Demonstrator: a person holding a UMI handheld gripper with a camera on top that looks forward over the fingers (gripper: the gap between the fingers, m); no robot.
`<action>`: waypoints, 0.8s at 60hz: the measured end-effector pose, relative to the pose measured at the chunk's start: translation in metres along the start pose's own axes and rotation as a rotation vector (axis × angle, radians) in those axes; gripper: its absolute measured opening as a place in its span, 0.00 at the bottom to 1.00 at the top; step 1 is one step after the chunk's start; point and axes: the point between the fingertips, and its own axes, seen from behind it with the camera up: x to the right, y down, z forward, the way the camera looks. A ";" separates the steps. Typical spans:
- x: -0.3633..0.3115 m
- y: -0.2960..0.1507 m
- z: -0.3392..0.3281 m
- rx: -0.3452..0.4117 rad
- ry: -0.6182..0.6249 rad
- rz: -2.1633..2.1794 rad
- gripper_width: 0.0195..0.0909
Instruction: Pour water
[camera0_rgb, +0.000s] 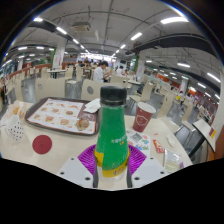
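The tool (112, 160) is clamped on the upright green bottle (111, 130), red cup (144, 117) just beyond

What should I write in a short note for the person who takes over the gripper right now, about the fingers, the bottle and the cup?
Gripper: fingers shut on the green bottle, which is upright with its yellow cap on; it seems lifted, but I cannot tell for sure.
Things: the red paper cup stands on the table just beyond the bottle, to its right. A tray with food lies to the left, a small red lid in front of it.
Done: bottle grasped.
Left: the cap looks closed, so it probably must come off; then bring the bottle to the cup, tilt and pour.
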 end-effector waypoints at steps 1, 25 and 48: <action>-0.002 -0.005 -0.003 0.001 0.015 -0.019 0.26; -0.150 -0.097 -0.038 -0.044 0.289 -1.155 0.25; -0.193 -0.145 -0.015 -0.087 0.484 -1.933 0.25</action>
